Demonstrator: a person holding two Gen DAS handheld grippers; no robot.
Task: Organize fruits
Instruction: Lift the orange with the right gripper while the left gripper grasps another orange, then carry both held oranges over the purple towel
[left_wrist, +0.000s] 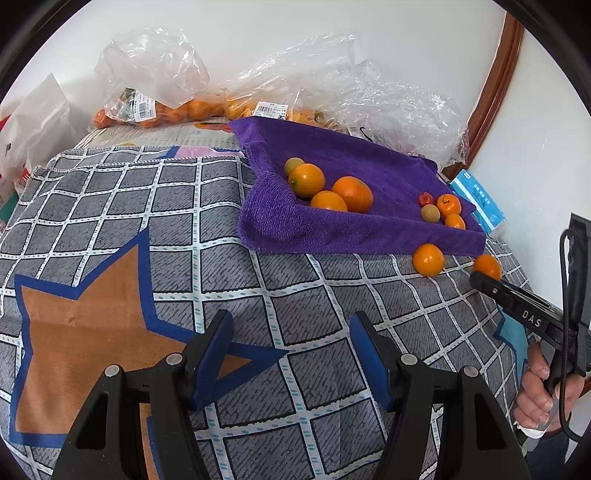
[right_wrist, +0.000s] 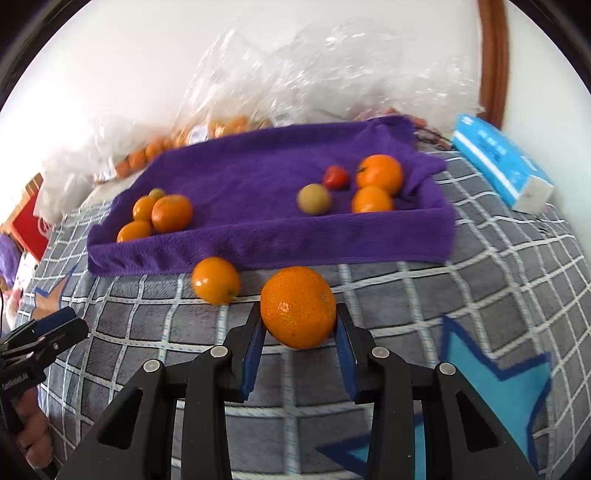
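Observation:
My right gripper (right_wrist: 298, 317) is shut on a mandarin (right_wrist: 298, 306), held just in front of the purple towel-lined tray (right_wrist: 266, 243); the mandarin also shows in the left wrist view (left_wrist: 487, 266) at the gripper's tip. A second loose orange (right_wrist: 216, 280) lies on the checked cloth beside the tray's front wall. Inside the tray, a group of oranges (right_wrist: 171, 213) sits at the left, and two mandarins (right_wrist: 378, 174), a greenish fruit (right_wrist: 314, 199) and a small red fruit (right_wrist: 336, 177) sit at the right. My left gripper (left_wrist: 291, 332) is open and empty above the cloth.
Clear plastic bags of oranges (left_wrist: 155, 107) lie behind the tray against the wall. A blue tissue pack (right_wrist: 502, 166) lies right of the tray. A wooden frame (right_wrist: 493, 59) stands at the back right. A white bag (left_wrist: 33, 125) sits at the far left.

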